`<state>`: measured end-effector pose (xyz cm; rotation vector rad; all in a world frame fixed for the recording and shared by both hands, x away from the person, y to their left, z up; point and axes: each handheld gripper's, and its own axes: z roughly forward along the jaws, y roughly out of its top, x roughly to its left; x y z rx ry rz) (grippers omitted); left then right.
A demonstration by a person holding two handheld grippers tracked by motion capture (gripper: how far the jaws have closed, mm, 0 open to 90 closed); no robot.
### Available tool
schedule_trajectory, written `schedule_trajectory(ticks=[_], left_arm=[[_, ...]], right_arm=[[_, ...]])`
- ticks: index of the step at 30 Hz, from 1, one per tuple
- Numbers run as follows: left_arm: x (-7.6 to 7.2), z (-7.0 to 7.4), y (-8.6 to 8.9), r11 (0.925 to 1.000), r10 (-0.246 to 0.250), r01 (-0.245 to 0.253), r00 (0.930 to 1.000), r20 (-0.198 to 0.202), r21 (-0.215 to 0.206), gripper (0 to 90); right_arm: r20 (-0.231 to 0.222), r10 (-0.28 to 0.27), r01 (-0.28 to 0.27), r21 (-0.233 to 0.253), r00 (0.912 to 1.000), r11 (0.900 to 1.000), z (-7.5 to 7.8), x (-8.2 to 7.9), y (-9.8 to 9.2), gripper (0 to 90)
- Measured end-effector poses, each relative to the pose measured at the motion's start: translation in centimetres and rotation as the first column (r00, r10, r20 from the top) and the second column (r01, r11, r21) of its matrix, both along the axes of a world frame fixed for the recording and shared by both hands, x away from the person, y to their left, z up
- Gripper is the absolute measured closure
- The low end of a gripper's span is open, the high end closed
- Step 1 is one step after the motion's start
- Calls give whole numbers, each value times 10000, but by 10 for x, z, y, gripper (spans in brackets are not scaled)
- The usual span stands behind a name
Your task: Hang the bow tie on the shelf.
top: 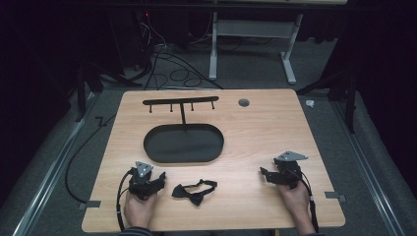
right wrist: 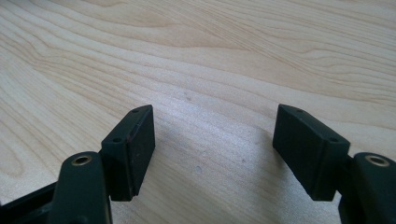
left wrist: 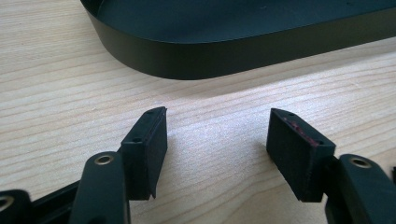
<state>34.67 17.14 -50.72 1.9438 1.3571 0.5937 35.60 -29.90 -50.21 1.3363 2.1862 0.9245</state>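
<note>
A black bow tie (top: 195, 191) with its strap lies on the wooden table (top: 265, 128) near the front edge, between the two hands. My left gripper (top: 156, 177) rests on the table just left of the bow tie, open and empty (left wrist: 217, 149), facing the wall of the black oval tray (left wrist: 224, 56). My right gripper (top: 265, 175) rests at the front right, open (right wrist: 215, 149), with bare wood between its jaws. Behind the bow tie sits the oval tray (top: 150, 147), from which a thin T-shaped rack (top: 180, 102) with small hooks rises.
A round grey grommet (top: 243, 102) sits in the table top at the back. Cables trail from both grippers over the front edge. Beyond the table are floor cables (top: 172, 69) and a white desk frame (top: 253, 44).
</note>
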Motion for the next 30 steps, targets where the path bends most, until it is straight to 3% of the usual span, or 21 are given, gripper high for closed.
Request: schedule_trajectory(ticks=[30], left_arm=[[0, 0, 0, 10000, 29, -29, 10000, -12, -17, 378]], right_arm=[[-1, 5, -5, 10, 10000, 10000, 0, 0, 0, 310]])
